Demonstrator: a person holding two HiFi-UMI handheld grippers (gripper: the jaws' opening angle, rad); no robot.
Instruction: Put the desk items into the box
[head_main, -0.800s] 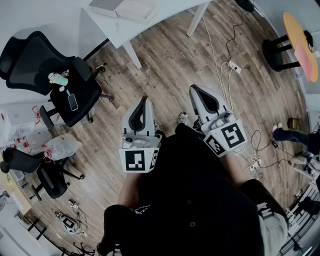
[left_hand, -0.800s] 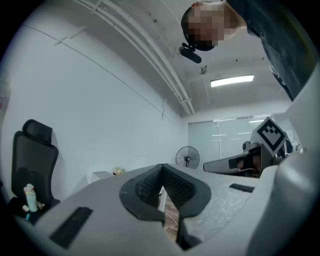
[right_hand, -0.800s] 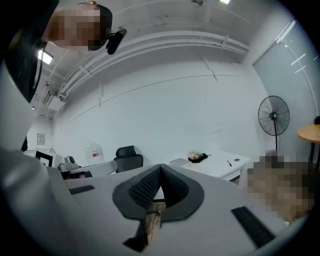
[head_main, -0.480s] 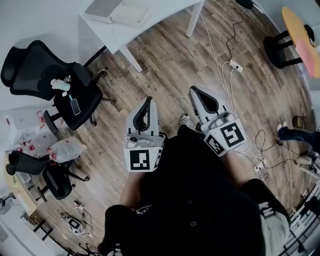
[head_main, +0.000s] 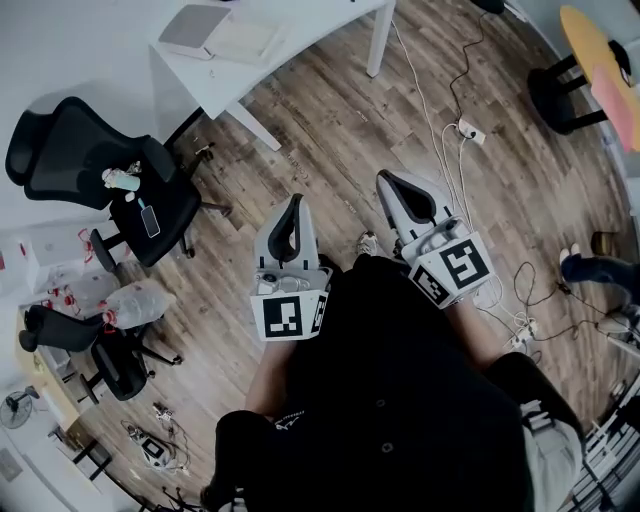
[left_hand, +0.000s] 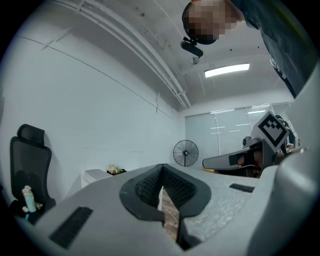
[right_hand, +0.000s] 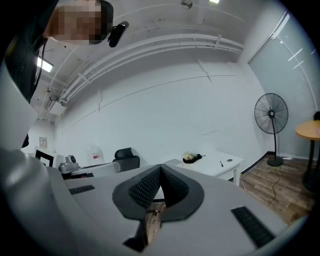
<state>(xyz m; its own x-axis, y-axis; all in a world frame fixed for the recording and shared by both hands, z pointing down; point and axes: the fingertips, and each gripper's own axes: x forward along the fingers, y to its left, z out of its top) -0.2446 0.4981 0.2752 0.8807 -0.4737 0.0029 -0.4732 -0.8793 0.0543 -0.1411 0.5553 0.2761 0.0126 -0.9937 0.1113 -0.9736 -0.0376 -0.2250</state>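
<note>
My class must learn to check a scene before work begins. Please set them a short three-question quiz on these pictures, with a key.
1. True or false: the left gripper holds a desk item.
2. The phone lies on: A a shelf; B the black chair; C a sofa.
3. How do the right gripper's jaws stand?
Key: 1 false, its jaws are together on nothing. 2 B, on the seat. 3 Together, with nothing between them.
</note>
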